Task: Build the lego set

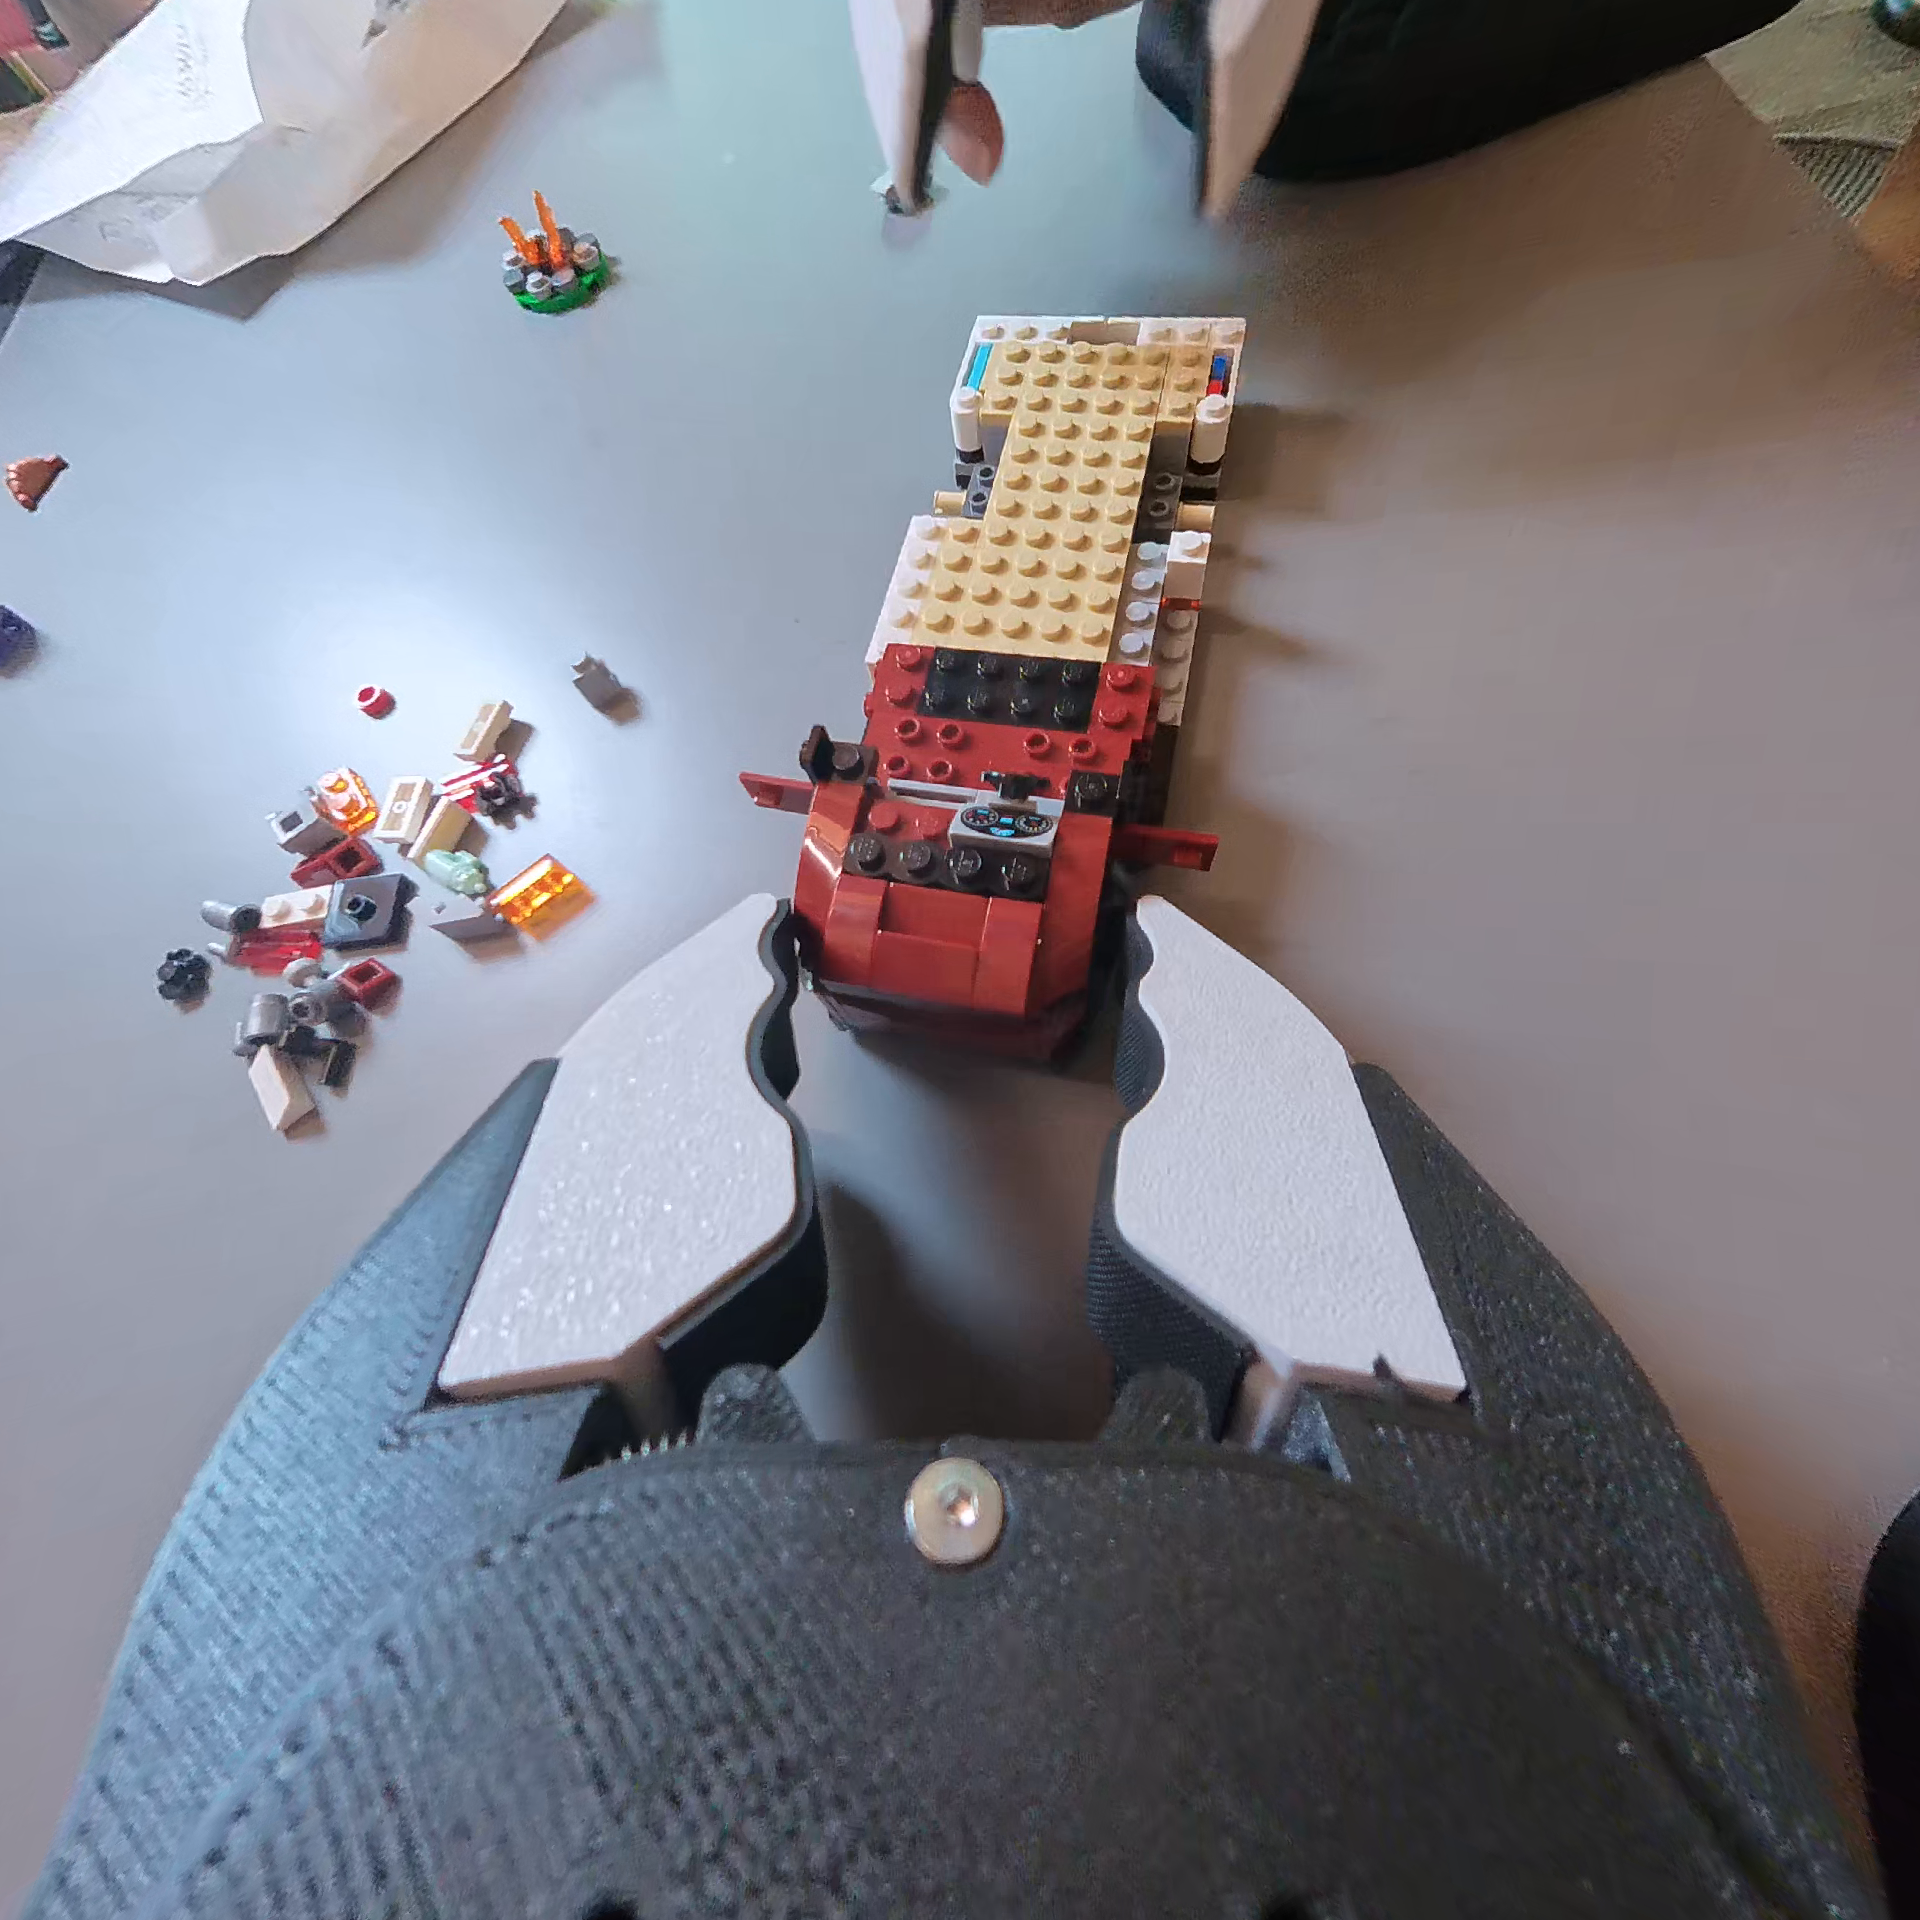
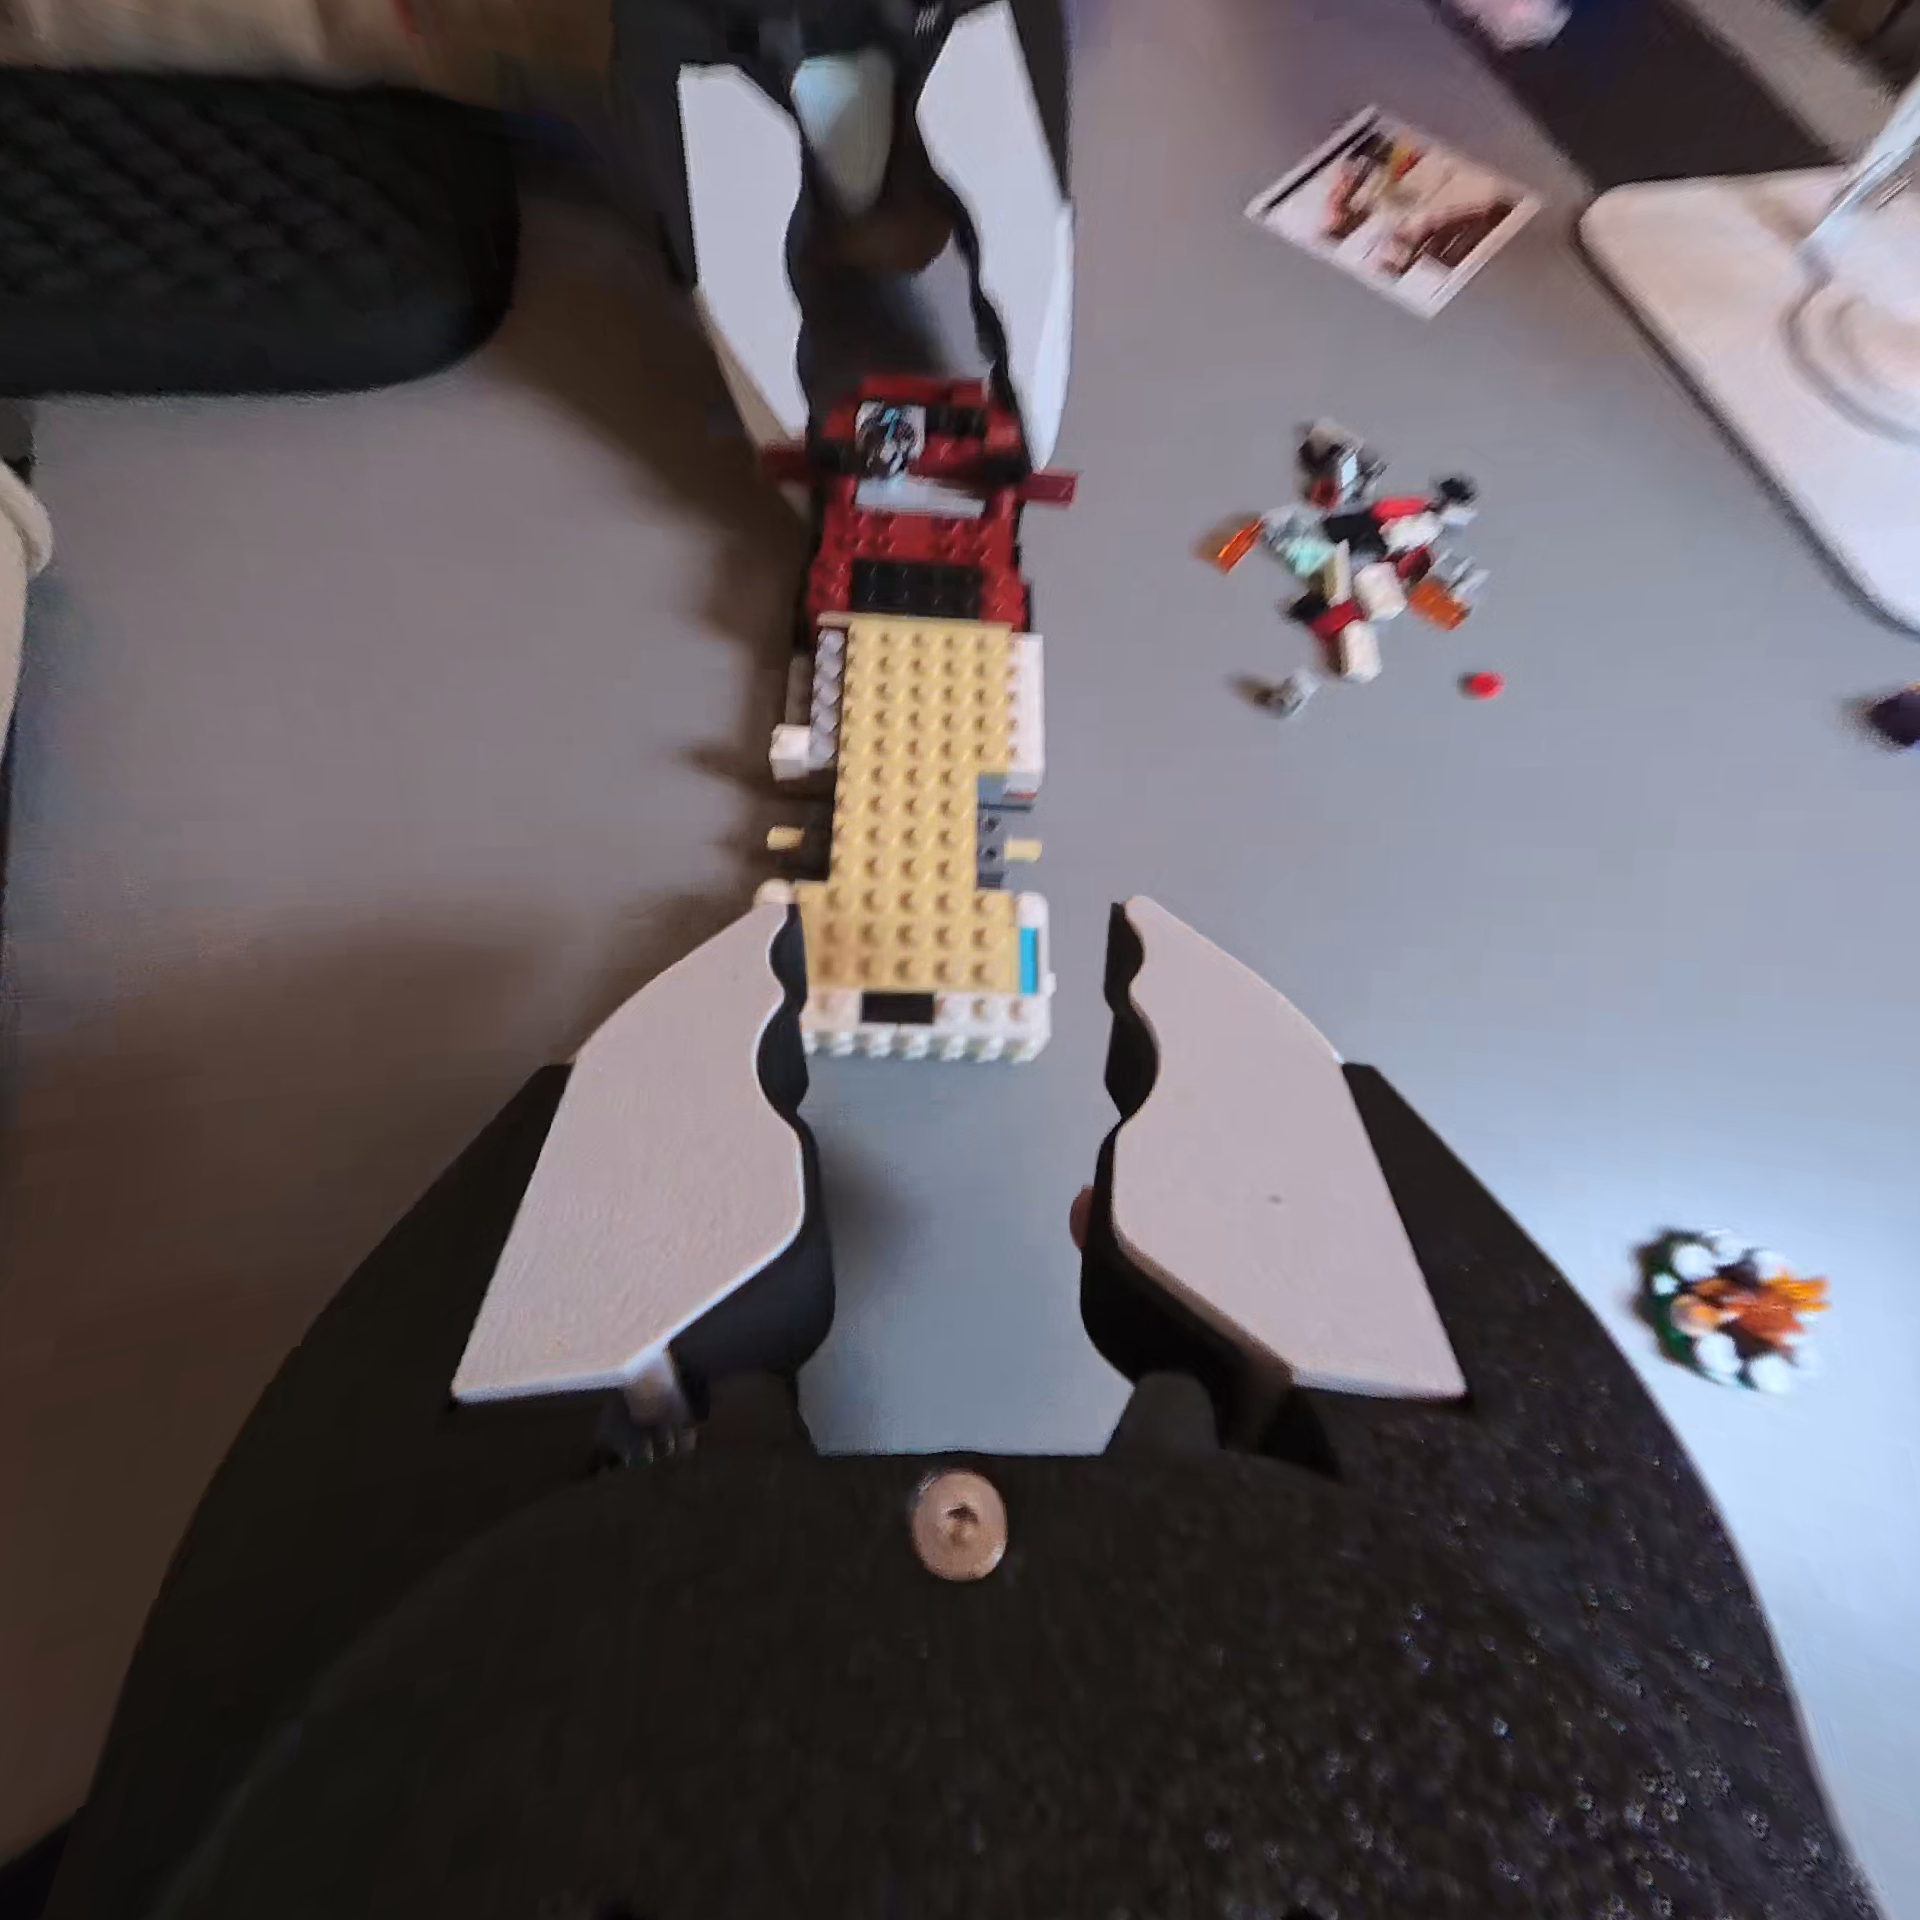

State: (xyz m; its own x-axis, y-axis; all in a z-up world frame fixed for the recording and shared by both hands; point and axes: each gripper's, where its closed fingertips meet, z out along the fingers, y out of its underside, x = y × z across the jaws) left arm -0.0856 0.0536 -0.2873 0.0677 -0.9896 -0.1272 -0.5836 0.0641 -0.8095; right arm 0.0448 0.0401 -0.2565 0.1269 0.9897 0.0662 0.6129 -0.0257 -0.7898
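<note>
A long brick-built vehicle (image 1: 1039, 582) lies on the grey table, with a dark red front, a tan studded deck and a white rear. My left gripper (image 1: 956, 906) is shut on its red front, one pad against each side. The right wrist view shows the same grip (image 2: 904, 343). My right gripper (image 2: 953, 912) is open around the white rear end of the vehicle (image 2: 914, 790). Its left finger (image 2: 727, 997) is close beside the vehicle, and a clear gap separates its right finger (image 2: 1174, 997) from it. In the left wrist view the right gripper (image 1: 1060, 156) appears blurred, with its jaws wide apart.
A pile of small loose bricks (image 1: 353, 883) lies left of the vehicle and also shows in the right wrist view (image 2: 1361, 561). A small green-based build with orange flames (image 1: 551, 260) stands apart. White paper (image 1: 208, 125), a booklet (image 2: 1392, 208), a white stand base (image 2: 1766, 343) and a black cushion (image 2: 229, 229) lie around the edges. Some 15 centimetres of space lies between my two pairs of fingers.
</note>
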